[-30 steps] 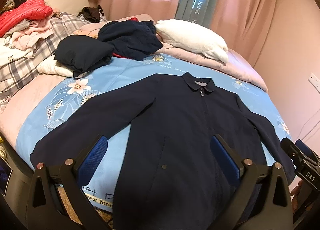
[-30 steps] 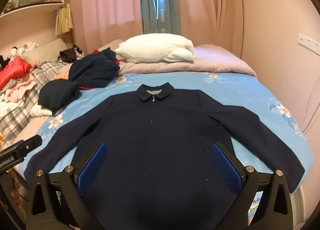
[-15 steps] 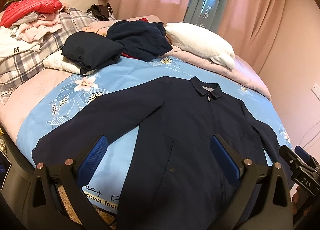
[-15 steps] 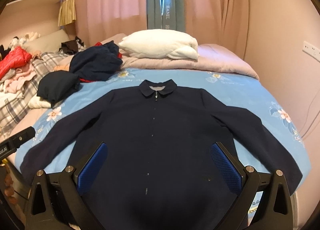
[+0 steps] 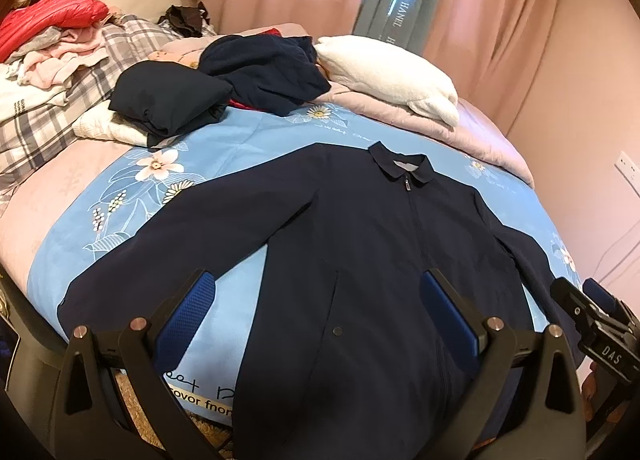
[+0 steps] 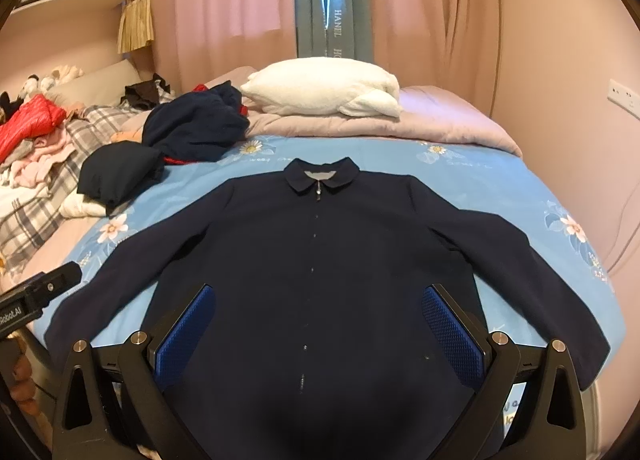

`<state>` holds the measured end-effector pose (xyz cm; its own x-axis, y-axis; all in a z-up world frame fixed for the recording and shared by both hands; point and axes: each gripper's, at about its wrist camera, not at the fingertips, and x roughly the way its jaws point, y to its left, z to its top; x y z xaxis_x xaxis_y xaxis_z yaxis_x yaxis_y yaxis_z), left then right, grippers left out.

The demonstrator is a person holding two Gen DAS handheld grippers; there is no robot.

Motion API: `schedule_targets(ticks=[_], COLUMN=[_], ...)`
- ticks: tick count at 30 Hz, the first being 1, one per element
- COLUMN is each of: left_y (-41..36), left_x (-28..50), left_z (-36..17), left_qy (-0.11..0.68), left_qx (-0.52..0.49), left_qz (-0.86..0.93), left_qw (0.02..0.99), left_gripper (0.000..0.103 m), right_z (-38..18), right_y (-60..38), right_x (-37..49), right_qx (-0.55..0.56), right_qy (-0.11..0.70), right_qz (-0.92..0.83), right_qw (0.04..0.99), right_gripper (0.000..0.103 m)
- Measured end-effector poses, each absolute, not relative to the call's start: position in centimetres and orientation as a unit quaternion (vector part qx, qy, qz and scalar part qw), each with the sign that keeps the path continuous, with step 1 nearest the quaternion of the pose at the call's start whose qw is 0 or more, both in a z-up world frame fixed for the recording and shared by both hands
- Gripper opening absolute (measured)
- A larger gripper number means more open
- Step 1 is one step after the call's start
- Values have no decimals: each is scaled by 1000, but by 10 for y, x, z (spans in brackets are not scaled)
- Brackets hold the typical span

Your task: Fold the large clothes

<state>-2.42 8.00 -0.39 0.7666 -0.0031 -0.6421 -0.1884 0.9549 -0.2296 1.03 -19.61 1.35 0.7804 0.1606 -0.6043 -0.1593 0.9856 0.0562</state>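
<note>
A dark navy zip jacket (image 5: 360,244) (image 6: 320,260) lies flat and face up on the blue floral bedsheet (image 5: 132,196), collar toward the pillows, both sleeves spread out to the sides. My left gripper (image 5: 318,312) hovers open above the jacket's lower left part, nothing between its blue pads. My right gripper (image 6: 320,324) hovers open over the jacket's hem at the middle, also holding nothing. The right gripper's body (image 5: 596,332) shows at the right edge of the left wrist view. The left gripper's body (image 6: 32,300) shows at the left edge of the right wrist view.
Folded and bunched dark clothes (image 5: 224,88) lie at the bed's far left, beside a white pillow (image 5: 392,80) and a pink quilt (image 6: 440,120). A pile with a red jacket (image 5: 52,20) and plaid fabric sits further left. Pink curtains and a wall stand behind and to the right.
Both grippers have drifted a little forward and higher over the jacket, the left one swinging its view leftward. Both stay open and the jacket has not moved.
</note>
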Motion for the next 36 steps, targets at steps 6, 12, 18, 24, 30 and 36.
schedule_targets(ticks=[6,12,18,24,30,36], left_y=[72,65,57,50,41,34], left_x=[-22,-13,-2,4,14,18], left_z=[-6,-10,-12,-16,-17,-17], left_qy=[342,343,352,356,363,367], left_qx=[-137,-139,-138,-141,-134,-134], left_qz=[36,19,4,-8,-20,-31], left_qw=[929,929,926,924,922,920], left_gripper=[102,102,102,102,101,101], right_z=[13,15,17,18,18,17], right_y=[-204,-216,-235,-250,-265,-282], right_x=[8,4,-2,-7,-15,-24], right_qx=[11,18,34,47,57,75], right_qy=[317,313,311,310,305,300], right_qz=[69,41,8,-23,-54,-86], right_qw=[946,949,950,949,949,947], right_gripper=[103,103,103,103,103,103])
